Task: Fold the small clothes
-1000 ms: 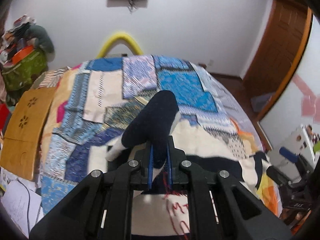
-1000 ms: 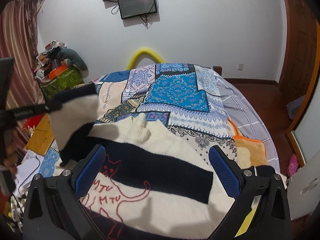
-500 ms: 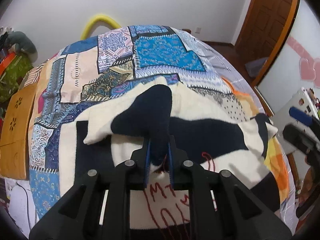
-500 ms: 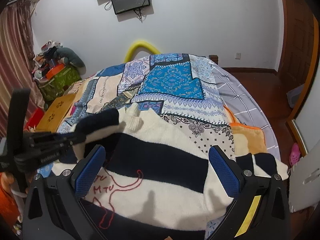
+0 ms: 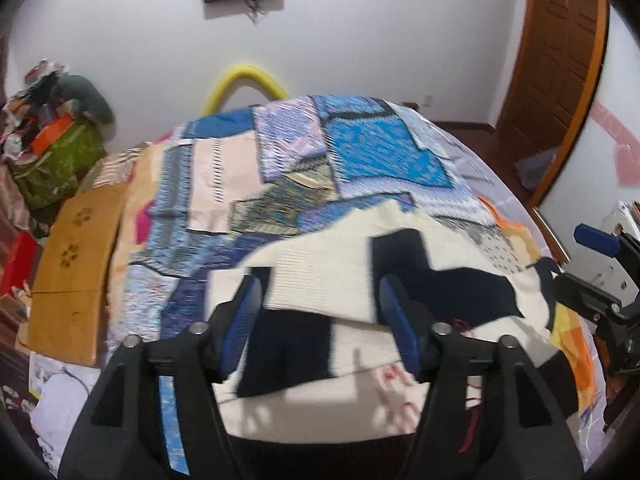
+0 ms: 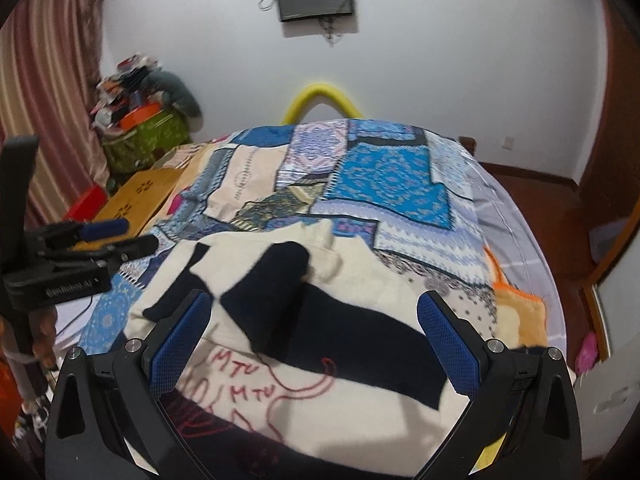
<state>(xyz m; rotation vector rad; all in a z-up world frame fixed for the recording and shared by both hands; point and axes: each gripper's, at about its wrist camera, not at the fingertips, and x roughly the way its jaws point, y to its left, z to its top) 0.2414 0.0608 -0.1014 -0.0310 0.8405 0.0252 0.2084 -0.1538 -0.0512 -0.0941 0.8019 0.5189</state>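
Fingers are spreading wide on the left gripper (image 5: 320,324), gripping nothing, and the right gripper (image 6: 314,344) is gaping wide too, empty. The striped sweater (image 6: 360,320) is lying flat on the patchwork bedspread (image 6: 384,184), its sleeve (image 6: 276,280) folded across the chest, running toward 11 o'clock. A yellow arch (image 6: 322,94) is peeking up at 12 o'clock.
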